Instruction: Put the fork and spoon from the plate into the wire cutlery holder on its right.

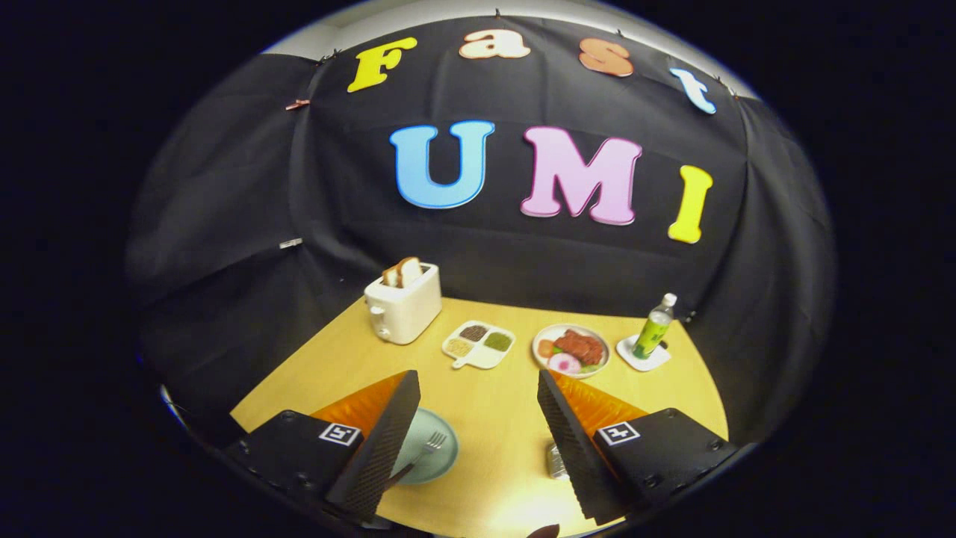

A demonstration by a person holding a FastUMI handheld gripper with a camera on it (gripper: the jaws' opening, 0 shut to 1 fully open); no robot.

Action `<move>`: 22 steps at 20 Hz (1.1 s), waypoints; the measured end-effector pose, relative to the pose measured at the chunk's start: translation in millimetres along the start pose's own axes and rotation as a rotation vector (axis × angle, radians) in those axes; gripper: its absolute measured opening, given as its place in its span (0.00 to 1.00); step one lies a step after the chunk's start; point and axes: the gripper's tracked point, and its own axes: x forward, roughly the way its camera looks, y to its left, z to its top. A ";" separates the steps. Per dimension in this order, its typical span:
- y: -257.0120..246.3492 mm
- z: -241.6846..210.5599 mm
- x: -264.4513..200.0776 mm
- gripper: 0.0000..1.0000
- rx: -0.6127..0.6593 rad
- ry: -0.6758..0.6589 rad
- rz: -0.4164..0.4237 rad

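**benchwatcher:** So where's everything sitting? The tongs [478,441] are spread wide with nothing between them — just bare tabletop [493,418] in the gap. My guess is they're held high and open so the camera takes in the whole spread before going down for anything.

**forkfan:** Yeah, reads that way to me too. The pale green plate [437,448] is at about 8 o'clock from the middle of the gap, half tucked behind the left finger. The fork [424,453] lies across it, tines pointing up toward 1 o'clock and the handle running back under the finger. Can't make out the spoon; I'd bet it's hidden behind that same finger, but that's a guess.

**benchwatcher:** And the holder?

**forkfan:** There's a small metallic thing, probably the wire cutlery holder [556,460], poking out beside the right finger at around 4 o'clock. Mostly covered, so I can't say for sure. It'd make sense though: plate on one side, holder on the other, a short hop between them.

**benchwatcher:** The stuff further back?

**forkfan:** Toaster [403,306] with bread at 11 o'clock, a divided dish [479,344] of grains at 12, a plate of food [571,350] at 1, and a bottle [655,327] on a coaster out at 2 — all well apart from the working area, so nothing in the way. Looks like nothing's been picked up yet.
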 end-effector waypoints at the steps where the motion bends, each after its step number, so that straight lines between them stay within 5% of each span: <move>1: 7.4 -12.6 3.7 0.99 0.026 0.056 0.021; 7: 47.8 -111.0 23.8 0.95 0.202 0.433 0.043; 12: 70.2 -172.0 47.0 0.72 0.183 0.588 0.003; 17: 77.0 -226.2 73.0 0.72 0.189 0.721 -0.064; 18: 75.1 -235.0 78.3 0.52 0.187 0.742 -0.085; 22: 80.2 -259.3 92.1 0.52 0.159 0.798 -0.114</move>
